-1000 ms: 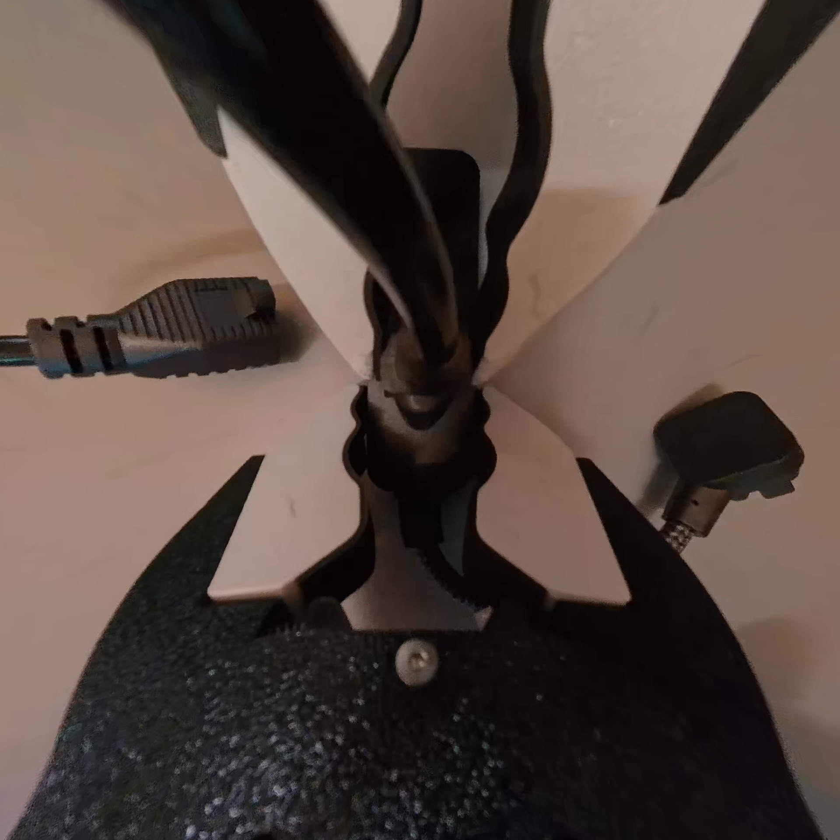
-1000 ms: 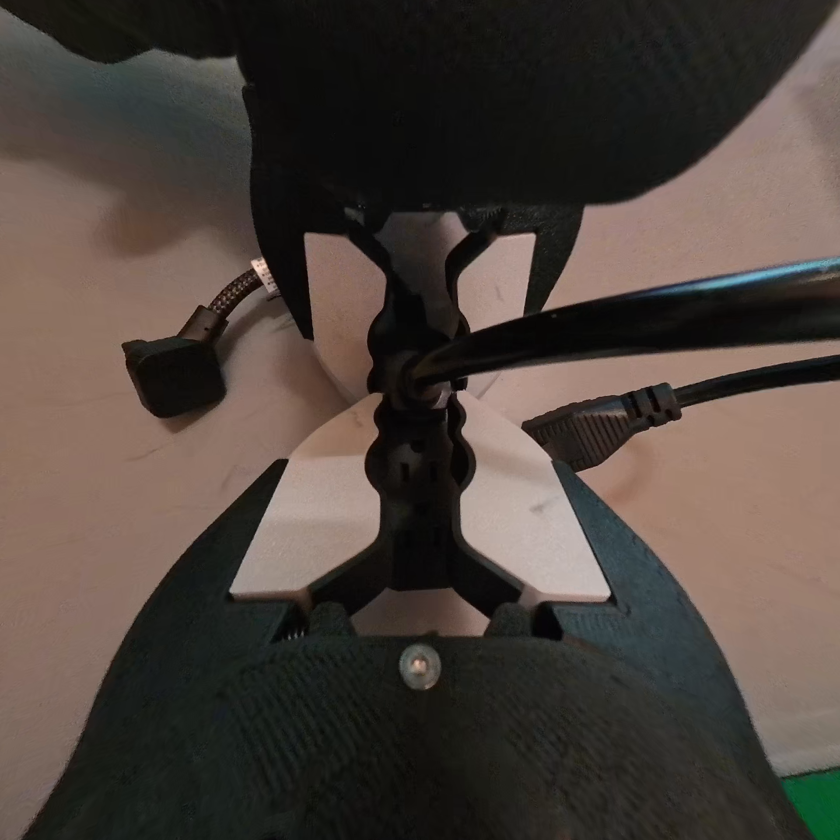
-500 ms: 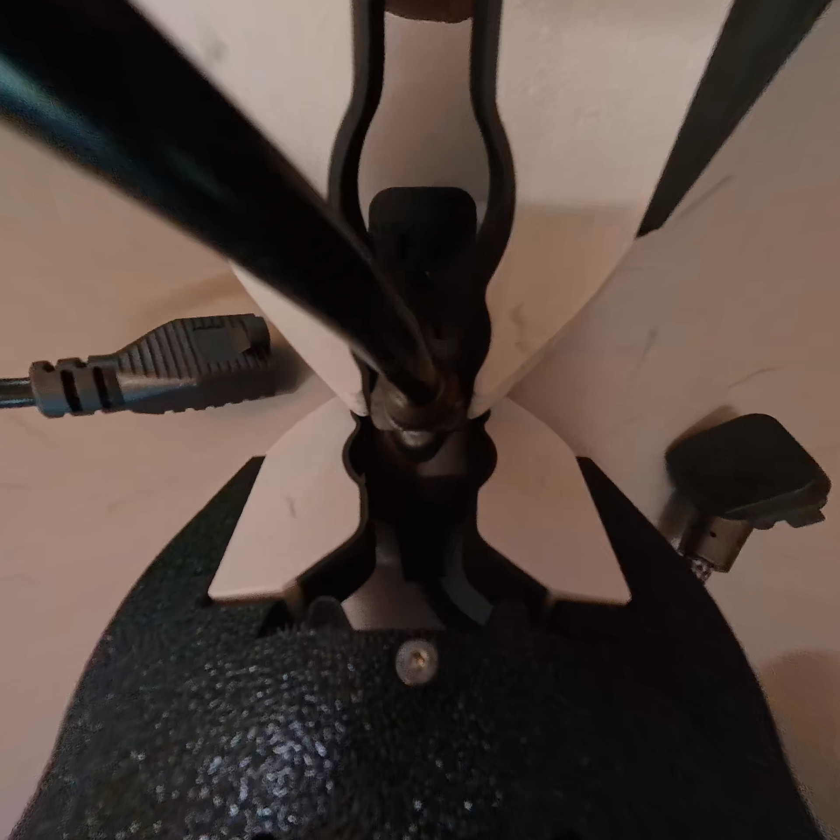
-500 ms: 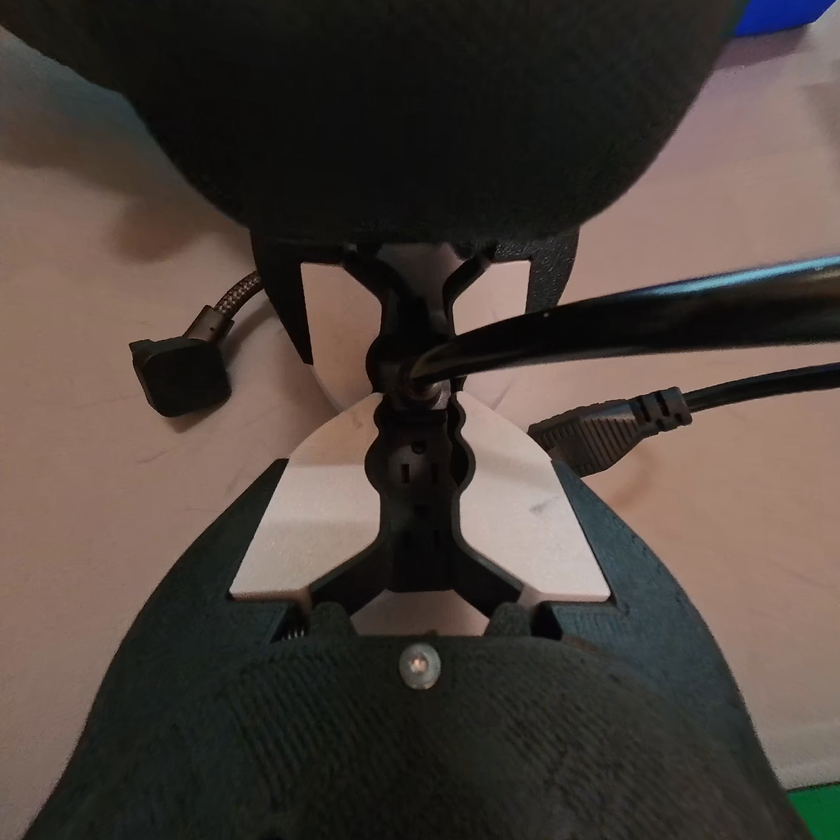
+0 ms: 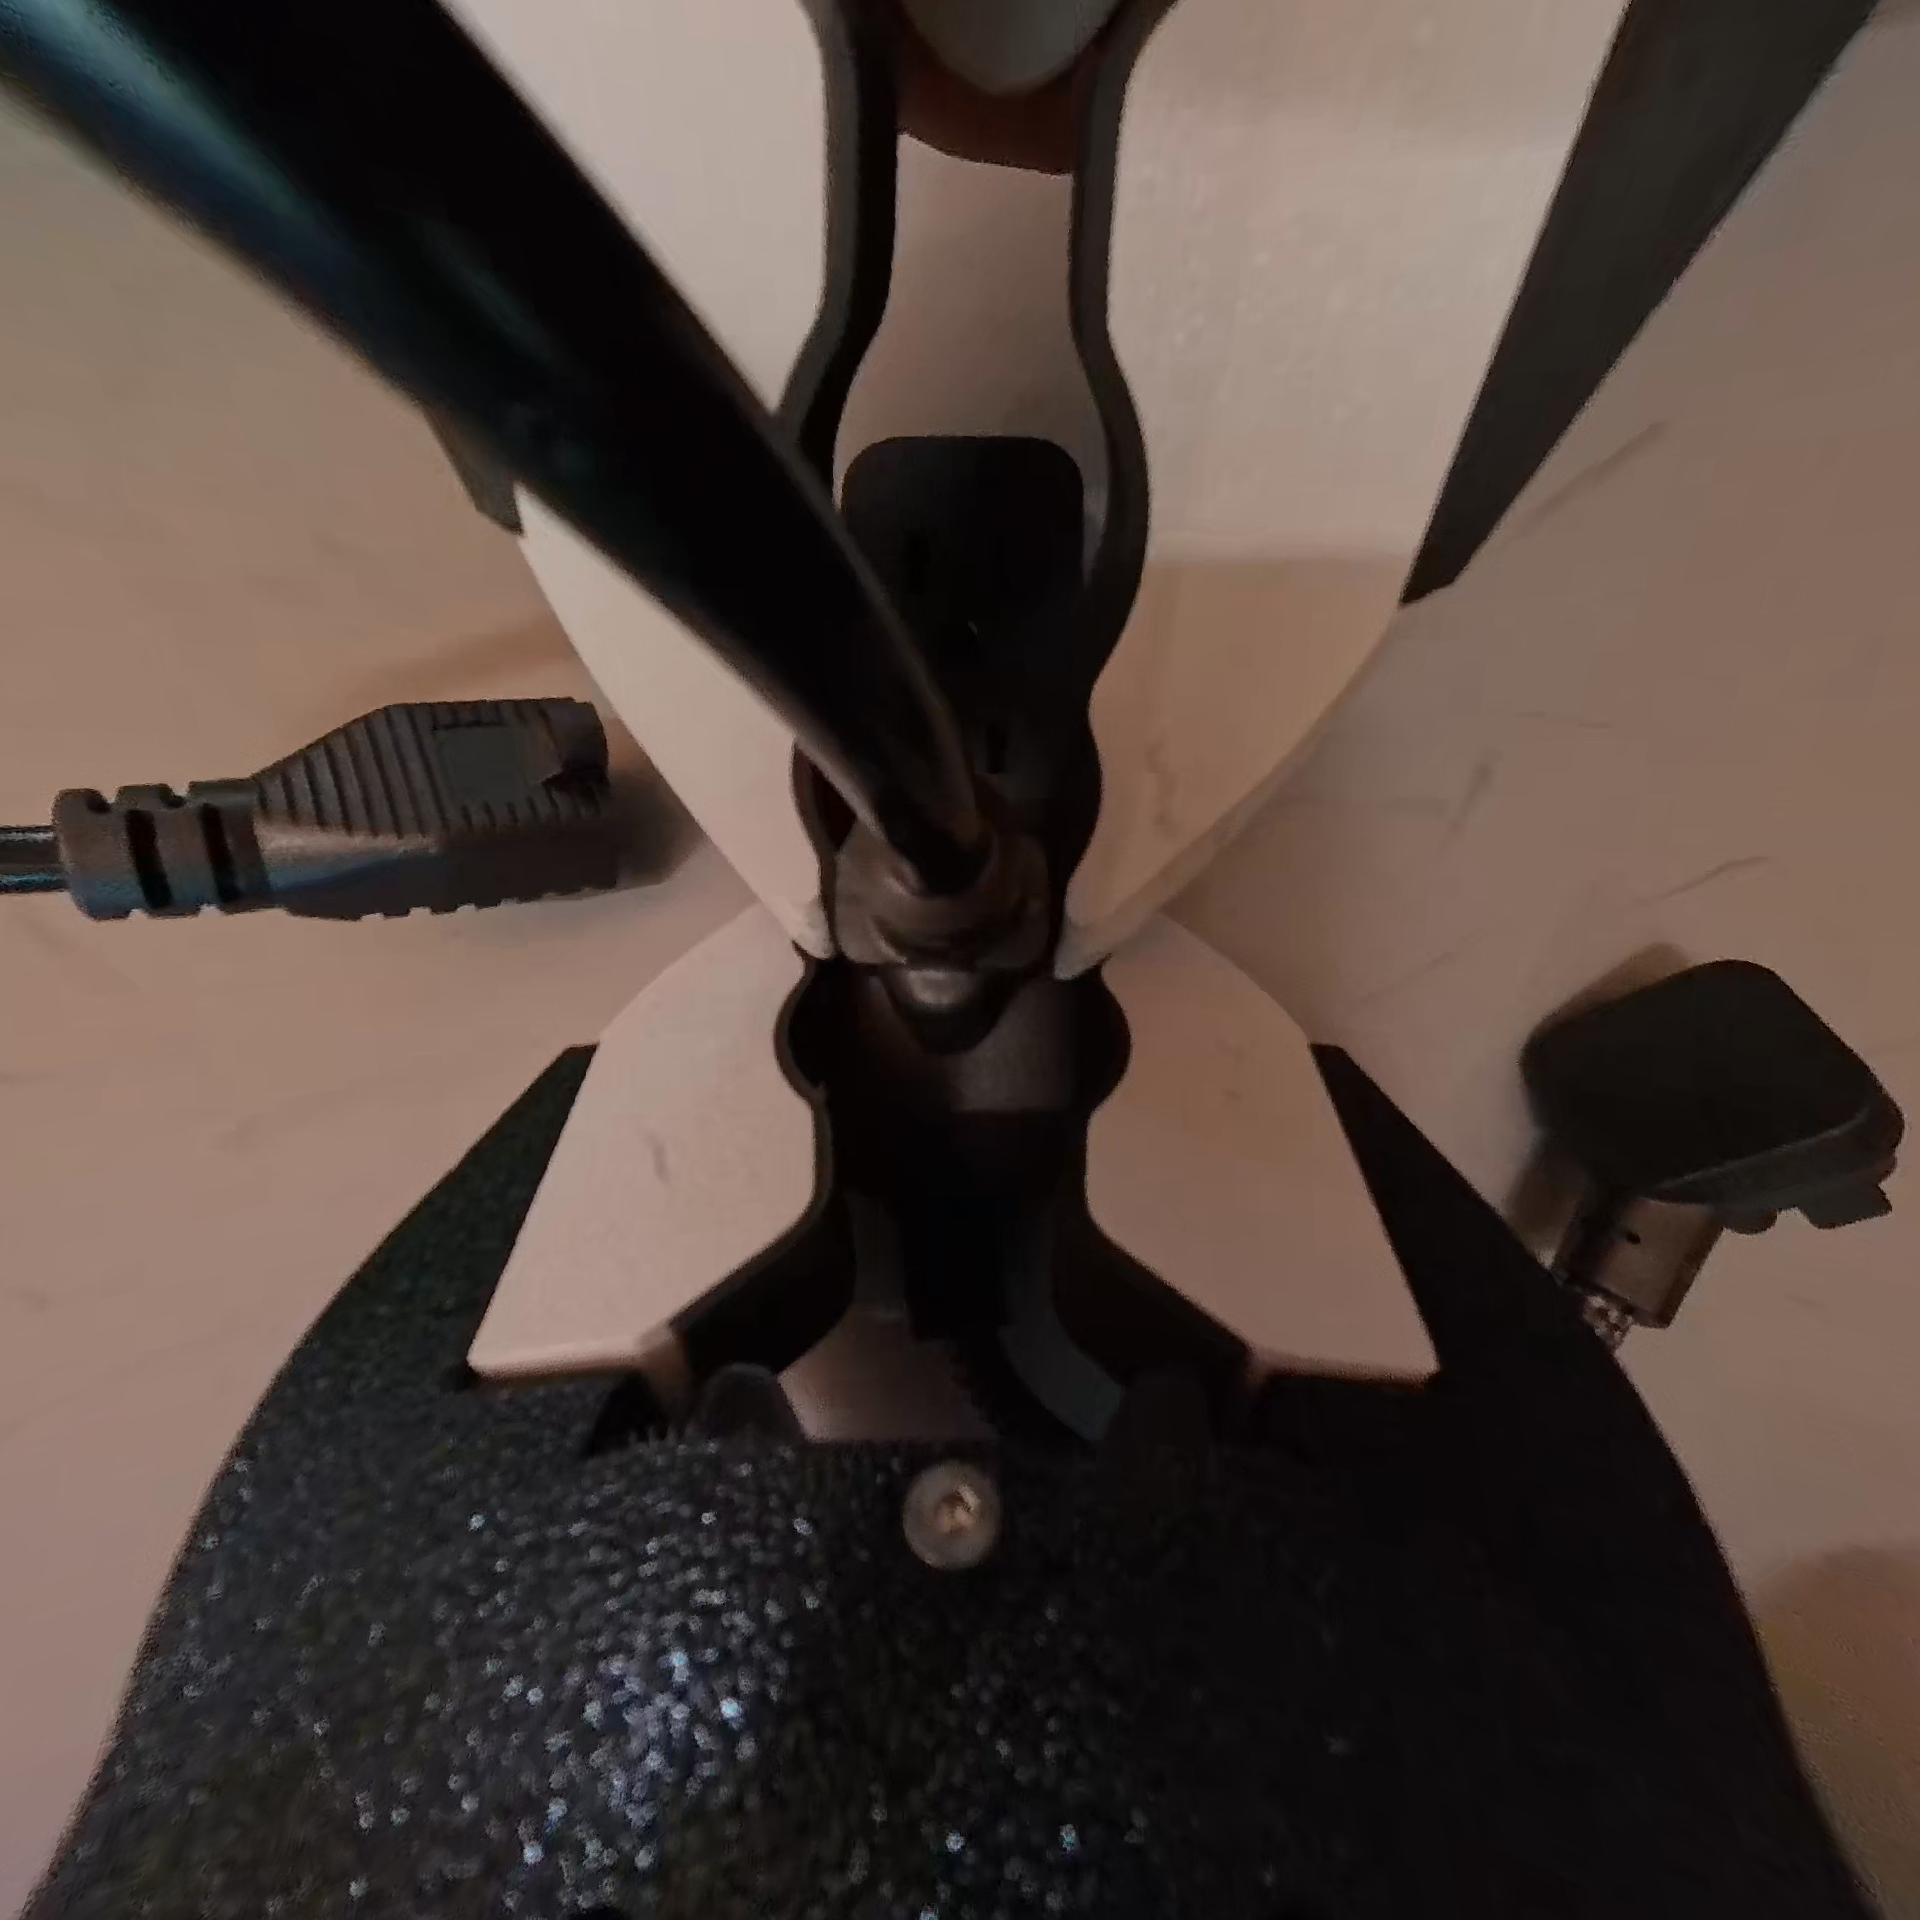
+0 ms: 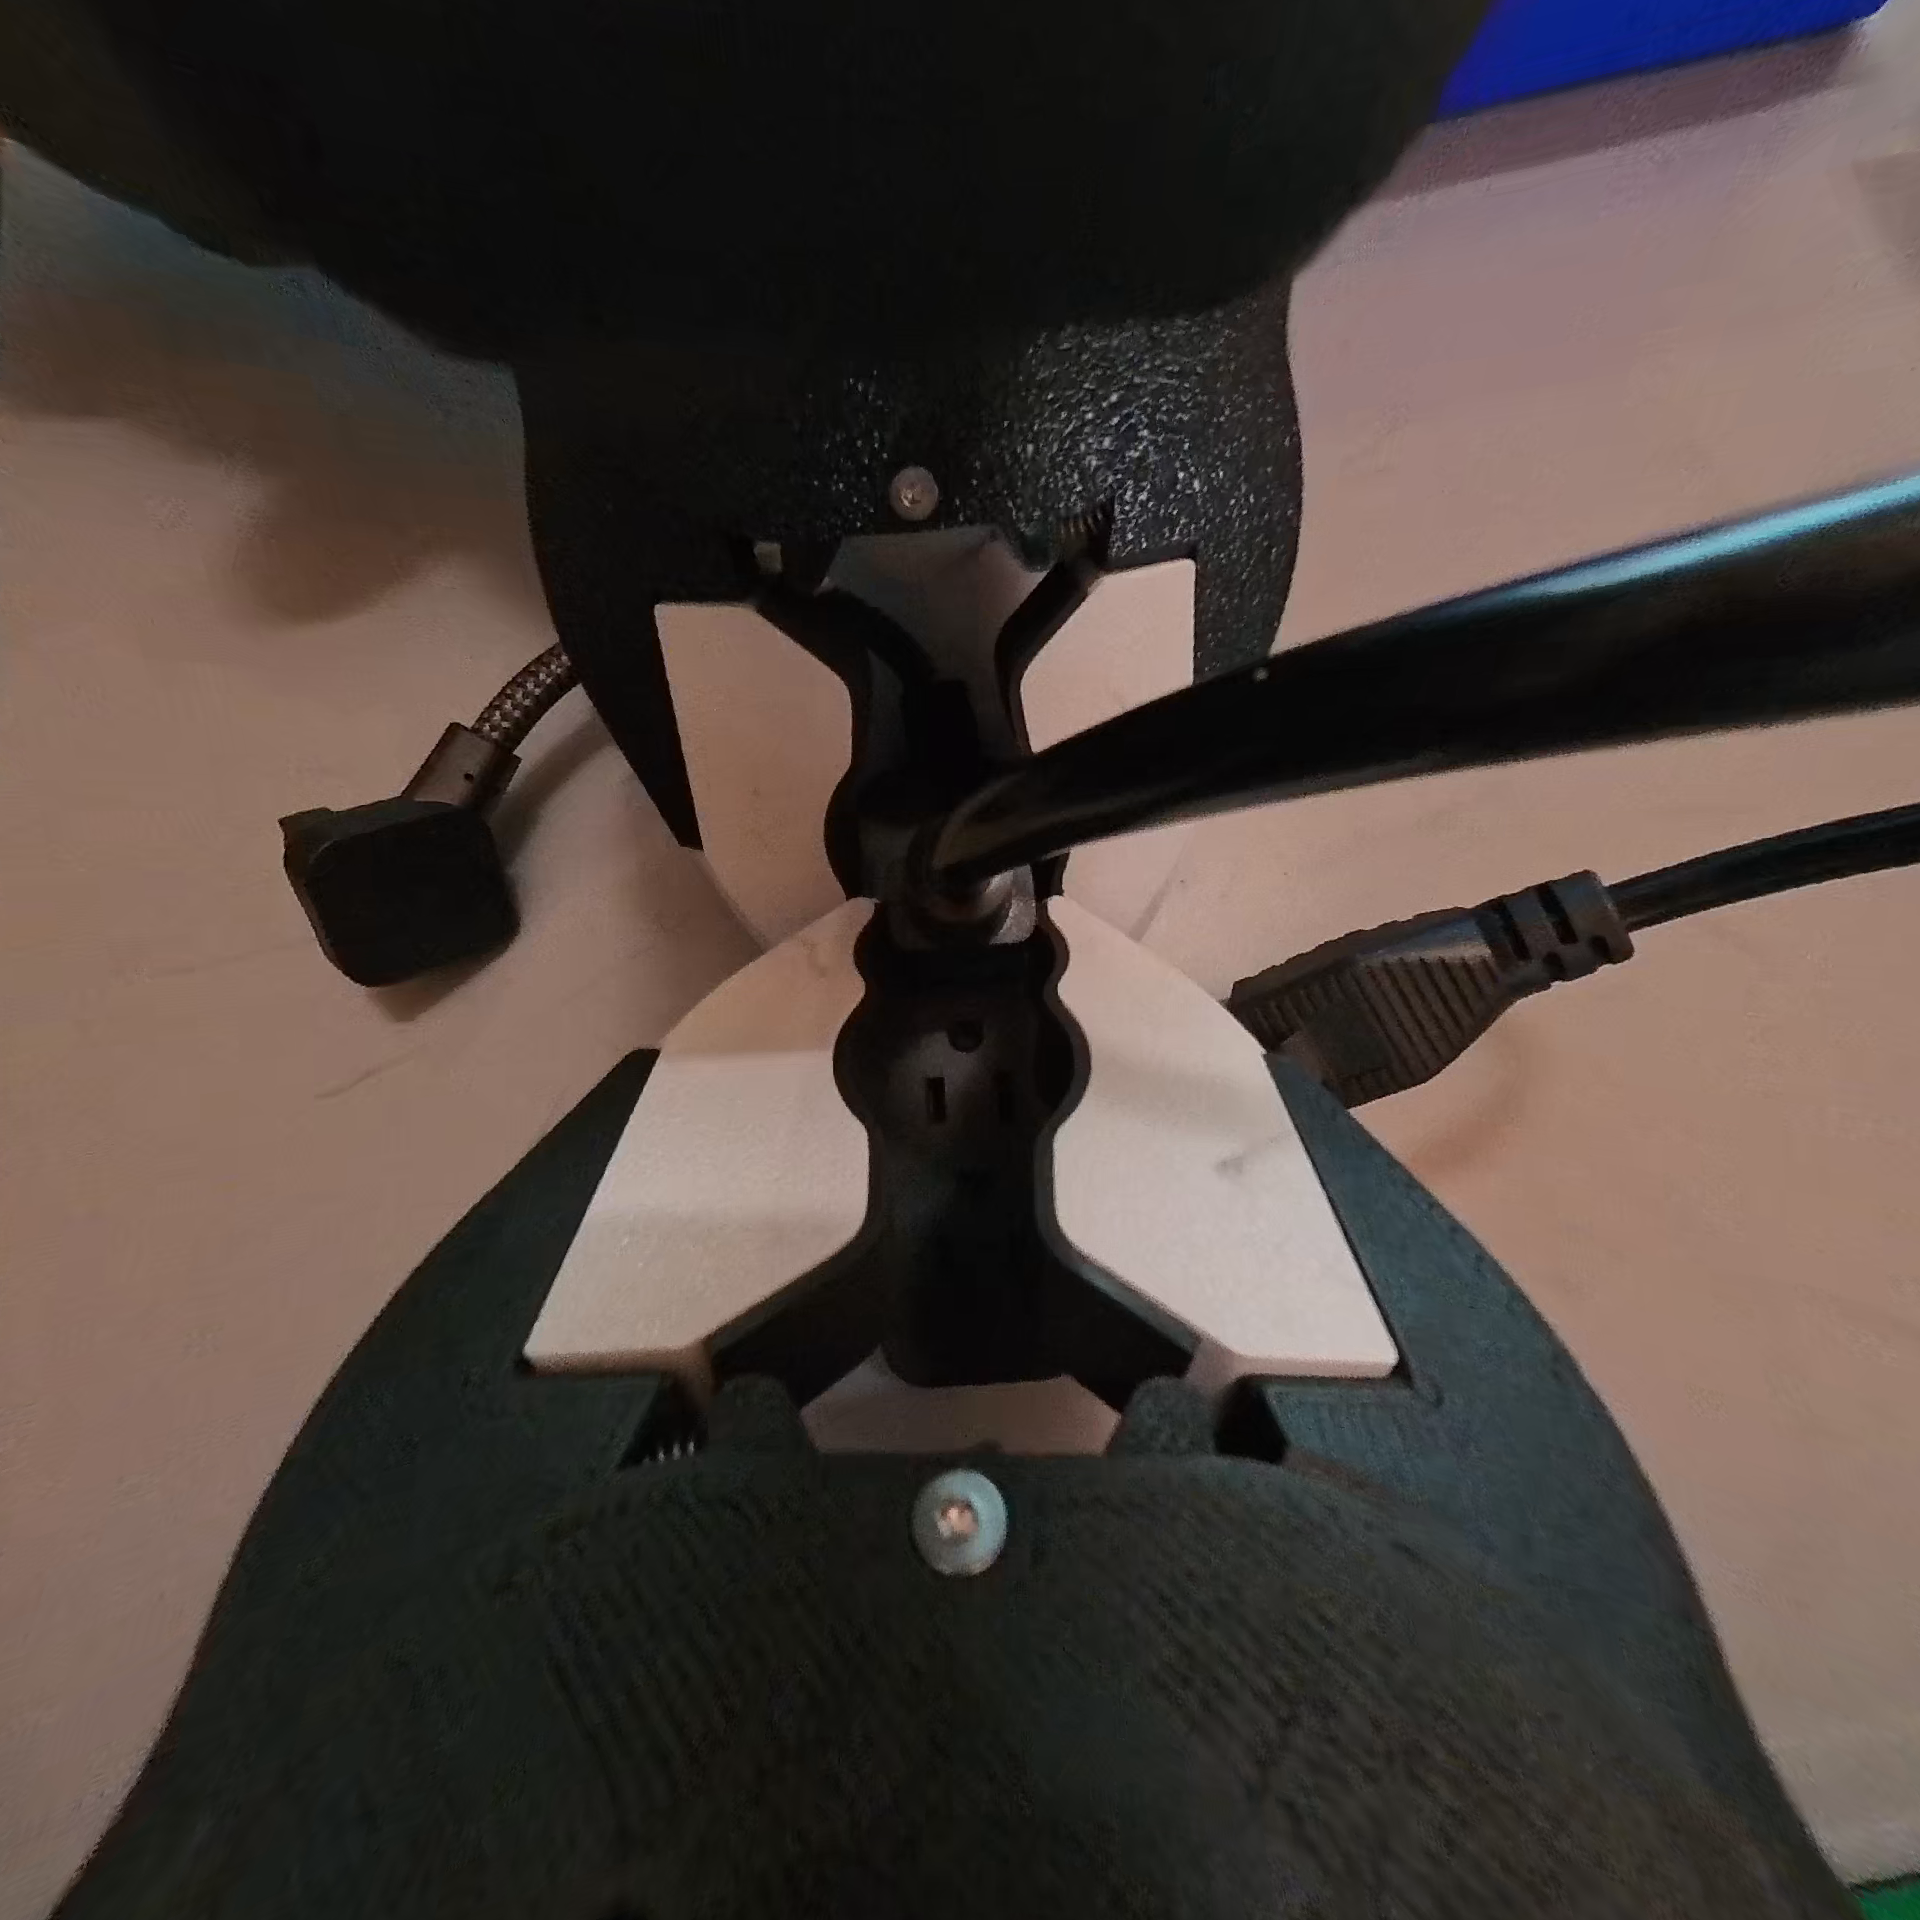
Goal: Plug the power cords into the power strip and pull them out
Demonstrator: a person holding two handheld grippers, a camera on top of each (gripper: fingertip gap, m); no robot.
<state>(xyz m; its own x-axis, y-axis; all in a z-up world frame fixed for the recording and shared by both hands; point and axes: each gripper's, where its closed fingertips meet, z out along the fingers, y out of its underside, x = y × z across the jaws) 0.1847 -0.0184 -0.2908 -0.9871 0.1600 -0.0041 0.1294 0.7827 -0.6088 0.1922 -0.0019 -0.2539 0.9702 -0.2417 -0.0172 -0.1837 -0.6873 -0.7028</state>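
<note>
A black power strip [image 6: 956, 1101] lies on the pale table, and my right gripper [image 6: 951, 935] is shut on its sides; outlet slots show between the fingers. My left gripper [image 5: 940, 956] faces it from the far side and is shut on the black plug [image 5: 935, 1049] of a thick black cord [image 5: 499, 343]. The plug [image 6: 935, 883] stands on the strip's face just past my right fingertips. Its prongs are hidden. The strip's end [image 5: 966, 520] shows between the right gripper's fingers in the left wrist view.
A ribbed black plug [image 5: 416, 810] on a thin cord lies loose on the table, also in the right wrist view [image 6: 1392, 997]. An angled black plug with a braided cable [image 5: 1704, 1112] lies on the other side [image 6: 405, 894]. A blue object [image 6: 1662, 62] sits at the far edge. My left and right fingertips are right by each other.
My left gripper has tilted back, so its base and screw now show in the right wrist view. The thick cord has swung across the left view. The right gripper keeps hold of the strip.
</note>
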